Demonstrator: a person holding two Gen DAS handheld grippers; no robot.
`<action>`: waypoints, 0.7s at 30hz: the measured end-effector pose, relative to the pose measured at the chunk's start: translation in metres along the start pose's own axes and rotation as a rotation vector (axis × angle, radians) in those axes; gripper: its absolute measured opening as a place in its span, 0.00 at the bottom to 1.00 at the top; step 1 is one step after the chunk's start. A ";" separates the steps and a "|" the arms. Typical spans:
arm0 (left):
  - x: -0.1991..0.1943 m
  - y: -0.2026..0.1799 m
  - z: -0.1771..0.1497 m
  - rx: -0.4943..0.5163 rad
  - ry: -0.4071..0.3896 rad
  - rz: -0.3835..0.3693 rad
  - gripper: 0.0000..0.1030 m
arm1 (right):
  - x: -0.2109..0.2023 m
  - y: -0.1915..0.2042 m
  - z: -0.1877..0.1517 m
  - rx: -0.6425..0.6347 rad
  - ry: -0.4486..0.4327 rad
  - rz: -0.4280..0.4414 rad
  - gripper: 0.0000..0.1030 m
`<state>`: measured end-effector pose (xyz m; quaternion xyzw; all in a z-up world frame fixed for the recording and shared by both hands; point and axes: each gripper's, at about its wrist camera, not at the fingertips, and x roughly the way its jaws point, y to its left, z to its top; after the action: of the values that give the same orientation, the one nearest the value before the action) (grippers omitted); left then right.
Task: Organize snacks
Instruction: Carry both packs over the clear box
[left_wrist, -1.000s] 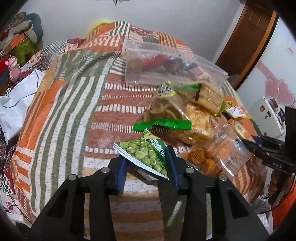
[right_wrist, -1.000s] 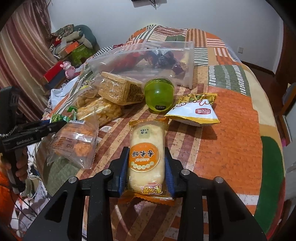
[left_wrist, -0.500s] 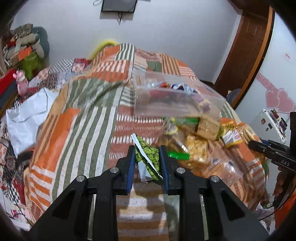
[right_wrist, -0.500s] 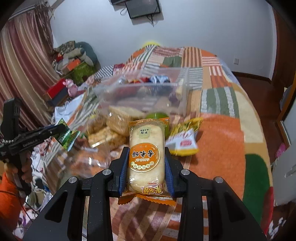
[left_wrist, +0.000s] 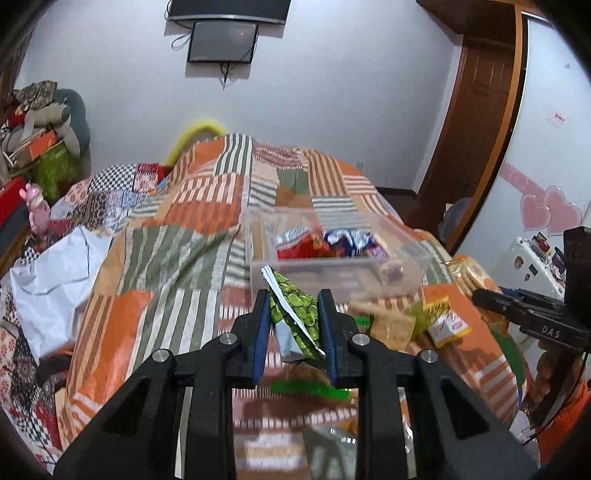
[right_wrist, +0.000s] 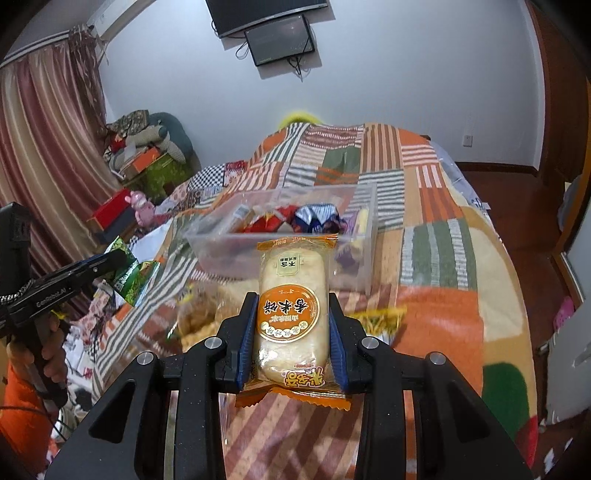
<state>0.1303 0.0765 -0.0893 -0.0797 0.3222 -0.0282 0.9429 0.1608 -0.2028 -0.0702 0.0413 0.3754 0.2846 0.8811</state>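
My left gripper (left_wrist: 291, 306) is shut on a green pea snack packet (left_wrist: 295, 314) and holds it in the air above the bed, short of the clear plastic box (left_wrist: 332, 273). My right gripper (right_wrist: 291, 306) is shut on an orange rice cracker pack (right_wrist: 293, 314), also lifted, in front of the same clear box (right_wrist: 280, 251). The box holds several wrapped snacks. More snack packs (left_wrist: 417, 321) lie on the bedspread near the box. The left gripper with the pea packet (right_wrist: 129, 273) shows at the left of the right wrist view.
The striped patchwork bedspread (left_wrist: 177, 258) covers the bed. A white bag (left_wrist: 48, 280) lies at its left edge. Clutter and boxes (right_wrist: 147, 166) stand by the curtain. A small fridge (left_wrist: 532, 258) and a door (left_wrist: 476, 129) are on the right.
Both grippers have risen from the bed with their packs and moved toward the clear box. The left jaws closed on the pea packet, which turned upright.
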 end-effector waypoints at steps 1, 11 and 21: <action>0.002 0.000 0.004 0.000 -0.005 0.000 0.24 | 0.001 0.000 0.002 0.003 -0.003 0.001 0.30; 0.028 -0.003 0.037 0.009 -0.047 -0.015 0.24 | 0.016 -0.005 0.031 0.021 -0.046 -0.003 0.30; 0.059 -0.007 0.060 0.013 -0.042 -0.027 0.24 | 0.039 -0.009 0.058 0.019 -0.051 -0.002 0.30</action>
<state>0.2135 0.0716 -0.0771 -0.0782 0.3011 -0.0412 0.9495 0.2260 -0.1813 -0.0559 0.0563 0.3556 0.2789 0.8903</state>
